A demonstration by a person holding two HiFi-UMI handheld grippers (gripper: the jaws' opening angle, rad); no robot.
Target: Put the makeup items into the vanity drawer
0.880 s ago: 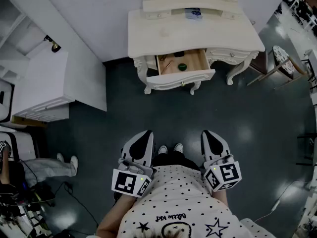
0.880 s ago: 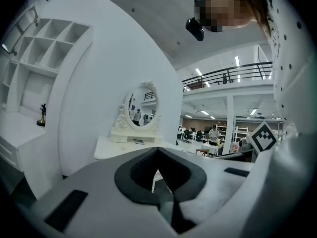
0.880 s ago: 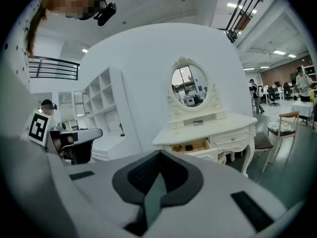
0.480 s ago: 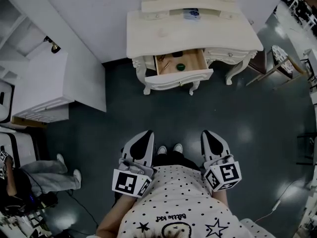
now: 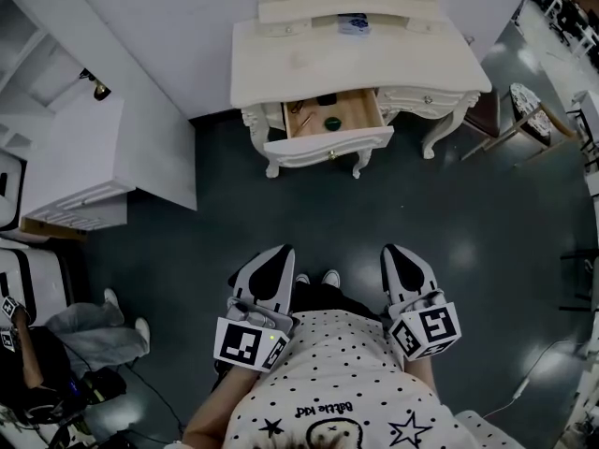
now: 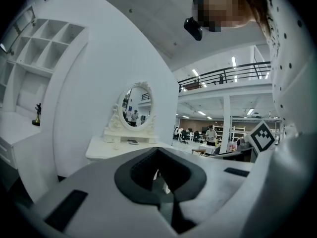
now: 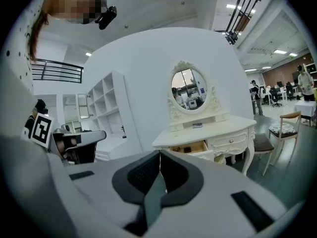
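Makeup items in the open cream vanity drawer are too small to identify; left tool and right tool are fully closed, empty.

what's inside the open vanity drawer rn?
The drawer holds a round dark-green item, a small dark item behind it and a thin item at the left. Its rear sits under the vanity top, so anything there is hidden.

Head view: steeply down, far from cream carved vanity table.
Gripper views: low, near level, facing it.
Shared: that table.
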